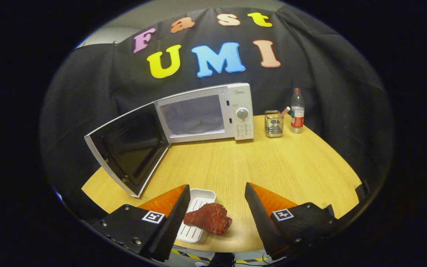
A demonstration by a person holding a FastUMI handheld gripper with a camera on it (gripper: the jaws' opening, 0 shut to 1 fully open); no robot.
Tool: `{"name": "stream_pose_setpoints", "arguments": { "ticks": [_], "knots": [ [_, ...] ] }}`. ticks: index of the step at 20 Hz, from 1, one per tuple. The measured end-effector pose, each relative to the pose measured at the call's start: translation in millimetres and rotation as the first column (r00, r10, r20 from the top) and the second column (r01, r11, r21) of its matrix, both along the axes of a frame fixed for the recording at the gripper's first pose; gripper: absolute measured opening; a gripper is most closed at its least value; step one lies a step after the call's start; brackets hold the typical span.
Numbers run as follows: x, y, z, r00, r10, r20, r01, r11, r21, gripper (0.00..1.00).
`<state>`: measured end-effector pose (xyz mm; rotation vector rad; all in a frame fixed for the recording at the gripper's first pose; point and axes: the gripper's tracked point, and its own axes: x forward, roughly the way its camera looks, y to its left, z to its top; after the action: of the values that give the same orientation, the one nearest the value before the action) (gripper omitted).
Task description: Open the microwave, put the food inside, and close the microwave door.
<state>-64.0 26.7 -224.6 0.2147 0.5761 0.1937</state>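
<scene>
Food (209, 218) lies on a tray (198, 207) between the spread fingers (258, 207).

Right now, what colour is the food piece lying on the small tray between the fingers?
Dark red, in the gripper view: food piece on white ridged tray.

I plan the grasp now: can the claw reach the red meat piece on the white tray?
Probably yes. The claw is open, and the meat piece lies between its fingers on the white tray, with nothing in between.
</scene>
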Motion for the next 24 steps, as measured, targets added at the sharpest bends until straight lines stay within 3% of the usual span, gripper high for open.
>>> {"name": "stream_pose_setpoints", "arguments": {
  "ticks": [3,4,7,9,10,12,13,15,16,20,24],
  "knots": [
    [-9.7,-1.6,-31.7,0.994,-0.027,-0.102,0.036,0.995,0.092,0.90],
    [-12.5,1.9,-40.9,0.989,-0.030,-0.144,0.049,0.990,0.135,0.85],
    [-24.6,18.2,-58.5,0.972,-0.010,-0.235,0.070,0.965,0.252,0.86],
    [-20.6,22.2,-59.6,0.969,-0.022,-0.248,0.093,0.956,0.278,0.57],
    [-19.2,22.2,-56.5,0.966,-0.026,-0.256,0.103,0.951,0.291,0.35],
    [-20.7,27.2,-44.8,0.970,-0.008,-0.243,0.095,0.933,0.348,0.34],
    [-14.2,34.7,-52.4,0.968,-0.007,-0.250,0.096,0.932,0.349,0.22],
    [-11.9,35.1,-49.3,0.972,0.006,-0.233,0.079,0.932,0.353,0.22],
    [0.2,36.0,-48.3,0.975,-0.013,-0.221,0.091,0.932,0.350,0.10],
    [-5.1,40.6,-33.8,0.979,0.010,-0.206,0.053,0.954,0.295,0.10],
    [8.5,39.6,-12.7,0.982,-0.016,-0.186,0.074,0.947,0.312,0.10]
  ]
}}
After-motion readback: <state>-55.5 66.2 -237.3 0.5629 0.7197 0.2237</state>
